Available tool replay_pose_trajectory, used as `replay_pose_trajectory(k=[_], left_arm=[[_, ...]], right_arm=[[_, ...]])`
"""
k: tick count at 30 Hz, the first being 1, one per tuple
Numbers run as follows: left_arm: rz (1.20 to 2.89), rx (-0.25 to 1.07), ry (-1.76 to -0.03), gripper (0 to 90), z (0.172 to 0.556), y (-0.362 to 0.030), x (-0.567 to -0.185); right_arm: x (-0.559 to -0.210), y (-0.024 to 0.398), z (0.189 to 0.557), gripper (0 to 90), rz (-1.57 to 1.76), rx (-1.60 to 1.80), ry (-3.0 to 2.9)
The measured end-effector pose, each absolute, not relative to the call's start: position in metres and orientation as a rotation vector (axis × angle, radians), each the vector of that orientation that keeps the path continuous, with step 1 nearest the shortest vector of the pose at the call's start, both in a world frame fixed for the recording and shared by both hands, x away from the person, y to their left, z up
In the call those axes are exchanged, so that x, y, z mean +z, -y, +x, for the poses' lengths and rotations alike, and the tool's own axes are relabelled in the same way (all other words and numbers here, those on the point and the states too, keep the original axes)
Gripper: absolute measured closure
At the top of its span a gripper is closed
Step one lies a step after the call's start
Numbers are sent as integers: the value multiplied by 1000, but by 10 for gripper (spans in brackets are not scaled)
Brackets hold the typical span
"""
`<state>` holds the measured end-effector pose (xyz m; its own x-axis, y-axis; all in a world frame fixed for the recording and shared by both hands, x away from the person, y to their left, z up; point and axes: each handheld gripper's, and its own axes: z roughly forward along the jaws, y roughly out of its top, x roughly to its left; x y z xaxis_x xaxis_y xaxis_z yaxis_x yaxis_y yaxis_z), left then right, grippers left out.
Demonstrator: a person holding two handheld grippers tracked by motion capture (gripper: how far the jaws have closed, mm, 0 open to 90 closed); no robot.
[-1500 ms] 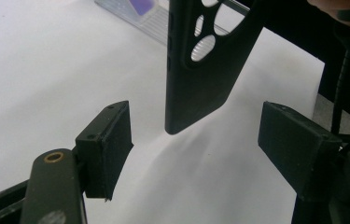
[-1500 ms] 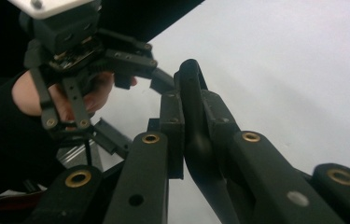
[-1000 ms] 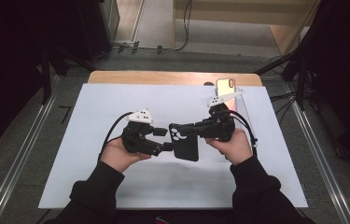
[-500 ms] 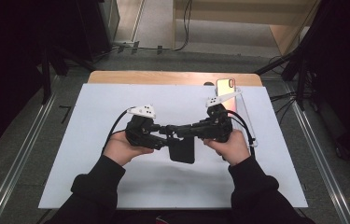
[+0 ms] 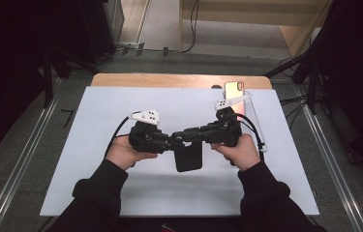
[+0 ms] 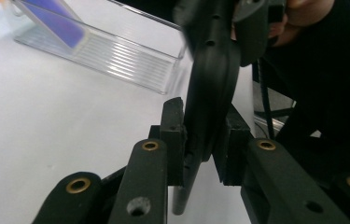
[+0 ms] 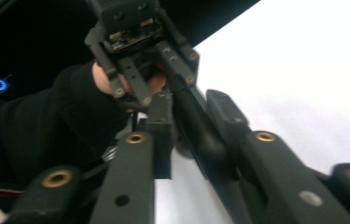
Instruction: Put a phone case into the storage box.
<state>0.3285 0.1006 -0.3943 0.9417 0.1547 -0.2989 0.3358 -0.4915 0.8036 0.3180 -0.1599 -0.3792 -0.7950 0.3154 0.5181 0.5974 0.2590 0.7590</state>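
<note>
The black phone case (image 5: 189, 155) hangs above the white table (image 5: 97, 183), between the two grippers. The left gripper (image 5: 173, 140), its jaws just closing, clamps the case's edge; the right gripper (image 5: 185, 136), jaws just opening, still has it between them.

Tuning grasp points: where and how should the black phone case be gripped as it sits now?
Grip the black phone case by its thin rim at the top edge, pads on front and back faces. It hangs flat-side down from both grippers, so come in level from either side, as the left gripper and right gripper do.
</note>
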Motion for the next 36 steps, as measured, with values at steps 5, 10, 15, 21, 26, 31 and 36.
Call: replay_pose_trajectory(k=[5, 10, 15, 21, 26, 31, 36], left_arm=[[2114, -228, -379, 770, 328, -101, -393], [2110, -209, -416, 770, 327, -107, -390], [2116, -222, -467, 769, 328, -112, -386], [2127, -198, -538, 768, 330, -116, -383], [2111, -170, -576, 767, 332, -122, -379], [2089, -135, -673, 767, 335, -127, -376], [2061, -102, -722, 766, 335, -131, -373]], right_arm=[[-380, 155, 315, 447, -902, -1584, 2327], [-379, 160, 316, 332, -972, -1653, 2340], [-382, 166, 317, 261, -1026, -1677, 2397], [-388, 166, 318, 120, -1044, -1657, 2427], [-393, 161, 317, 0, -1148, -1624, 2501], [-399, 156, 314, 0, -1169, -1575, 2514], [-403, 145, 308, 0, -1198, -1548, 2554]])
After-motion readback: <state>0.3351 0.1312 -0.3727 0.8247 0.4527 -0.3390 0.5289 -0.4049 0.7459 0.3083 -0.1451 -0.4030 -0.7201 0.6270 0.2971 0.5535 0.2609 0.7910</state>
